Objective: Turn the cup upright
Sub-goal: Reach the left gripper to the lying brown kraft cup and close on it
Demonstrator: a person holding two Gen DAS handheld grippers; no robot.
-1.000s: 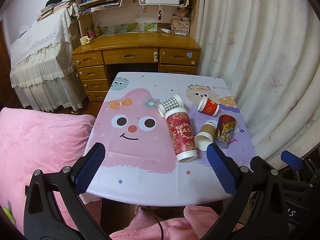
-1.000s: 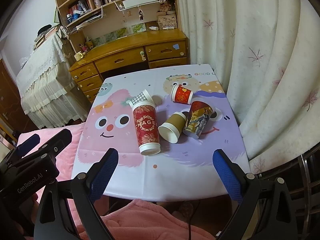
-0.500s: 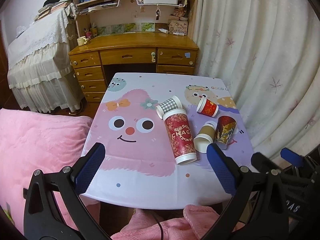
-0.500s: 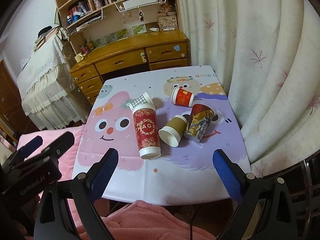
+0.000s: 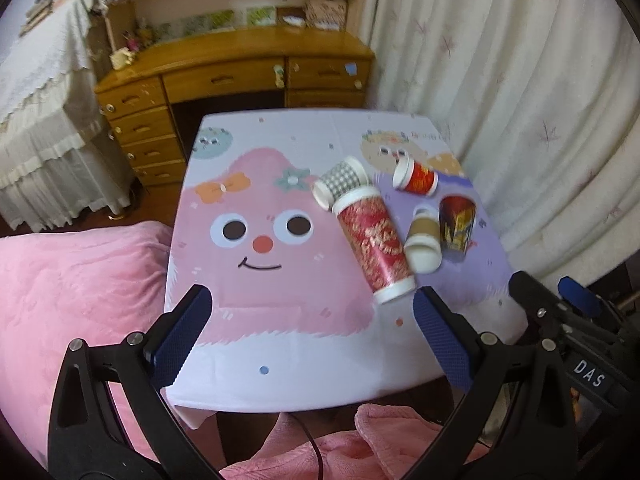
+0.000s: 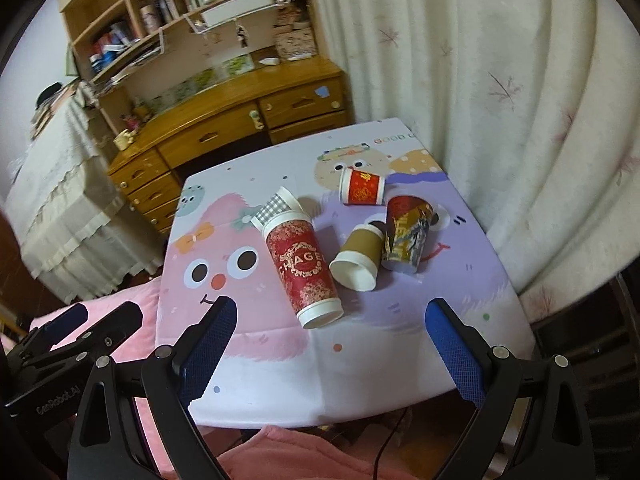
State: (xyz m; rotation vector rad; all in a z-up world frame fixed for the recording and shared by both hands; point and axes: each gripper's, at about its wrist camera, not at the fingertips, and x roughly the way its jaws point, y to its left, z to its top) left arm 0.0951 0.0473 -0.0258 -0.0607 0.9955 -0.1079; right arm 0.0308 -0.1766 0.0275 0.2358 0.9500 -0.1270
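Several paper cups lie on their sides on a small cartoon-print table (image 5: 248, 344) (image 6: 400, 364). A tall red cup (image 5: 374, 242) (image 6: 304, 270) lies with its mouth toward me. Behind it is a checked cup (image 5: 340, 184) (image 6: 276, 208). To the right are a brown cup (image 5: 422, 238) (image 6: 360, 254), a dark patterned cup (image 5: 456, 224) (image 6: 406, 234) and a small red cup (image 5: 416, 178) (image 6: 362, 187). My left gripper (image 5: 310, 336) is open and empty above the table's near edge. My right gripper (image 6: 330, 346) is open and empty near the tall red cup's mouth.
A wooden desk (image 5: 240, 68) (image 6: 240, 112) with shelves stands behind the table. White curtains (image 5: 520, 80) (image 6: 500, 80) hang on the right. Pink bedding (image 5: 72, 288) lies left and near. A lace-covered piece of furniture (image 5: 44, 100) stands far left.
Both grippers have moved forward toward the table, so the cups look larger and nearer. The cups have not moved. Both grippers stay open.
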